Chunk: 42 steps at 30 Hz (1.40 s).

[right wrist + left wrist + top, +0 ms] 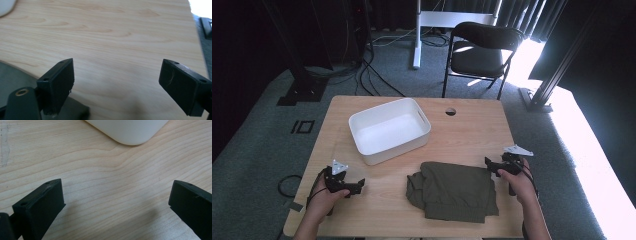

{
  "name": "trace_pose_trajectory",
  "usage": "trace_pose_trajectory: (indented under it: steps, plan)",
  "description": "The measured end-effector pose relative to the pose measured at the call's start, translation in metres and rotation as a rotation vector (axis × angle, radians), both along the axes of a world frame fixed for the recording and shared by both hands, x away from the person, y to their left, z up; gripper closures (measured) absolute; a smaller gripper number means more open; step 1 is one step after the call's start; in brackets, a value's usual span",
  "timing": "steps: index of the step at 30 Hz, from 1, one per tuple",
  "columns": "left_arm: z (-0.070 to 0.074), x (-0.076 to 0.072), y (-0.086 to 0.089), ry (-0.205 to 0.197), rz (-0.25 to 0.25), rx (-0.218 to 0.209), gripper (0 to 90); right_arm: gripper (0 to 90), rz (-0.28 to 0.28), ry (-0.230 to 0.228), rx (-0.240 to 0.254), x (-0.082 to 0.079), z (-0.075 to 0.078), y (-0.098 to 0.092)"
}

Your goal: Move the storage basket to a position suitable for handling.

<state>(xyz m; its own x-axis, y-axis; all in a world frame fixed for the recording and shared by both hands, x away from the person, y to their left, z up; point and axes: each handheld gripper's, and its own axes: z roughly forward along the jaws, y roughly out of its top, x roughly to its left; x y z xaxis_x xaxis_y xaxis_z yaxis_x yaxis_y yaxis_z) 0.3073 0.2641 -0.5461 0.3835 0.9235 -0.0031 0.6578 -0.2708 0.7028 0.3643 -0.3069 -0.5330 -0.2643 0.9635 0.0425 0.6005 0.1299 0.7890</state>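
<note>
Work looks unstarted: folded olive-green cloth [453,191] lies at six o'clock on the bench [472,130], ungripped, both grippers' jaws spread wide, white plastic tub [389,130] empty.

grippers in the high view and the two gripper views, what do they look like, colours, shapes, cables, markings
Both are black handheld tools. The left gripper and the right gripper each carry a grey three-cornered plate on top, and a thin black cable loops off the left one. Up close, the left gripper's fingers are blocky matte black pads with small screw holes; a right finger shows a pale scratch. The person's forearms are bare, no sleeves.
</note>
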Motion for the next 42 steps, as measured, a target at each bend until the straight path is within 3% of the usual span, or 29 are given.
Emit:
trace_pose_trajectory:
  steps: [7, 16, 21, 31, 34, 35, 42]
  plan:
    - [0.003, 0.006, -0.001, -0.008, 0.006, 0.003, 1.2, 12.8, 0.037, -0.025, -0.016, 0.014, 0.012, 0.018]
    - [0.013, 0.013, -0.001, -0.024, 0.011, -0.012, 1.2, 12.9, 0.094, -0.039, 0.005, 0.029, 0.021, 0.043]
    - [0.021, 0.015, -0.003, -0.039, 0.008, -0.034, 1.2, 12.9, 0.132, -0.041, 0.017, 0.038, 0.024, 0.062]
    - [0.033, 0.020, -0.002, -0.062, 0.016, -0.039, 1.2, 13.0, 0.200, -0.059, 0.016, 0.053, 0.033, 0.099]
    - [0.035, 0.020, -0.002, -0.066, 0.016, -0.044, 1.2, 13.0, 0.206, -0.059, 0.017, 0.055, 0.035, 0.103]
    - [0.038, 0.020, -0.002, -0.070, 0.020, -0.045, 1.2, 13.1, 0.227, -0.061, 0.018, 0.060, 0.039, 0.117]
    - [0.050, 0.021, -0.002, -0.100, 0.022, -0.075, 1.2, 13.2, 0.261, -0.085, 0.033, 0.071, 0.049, 0.139]
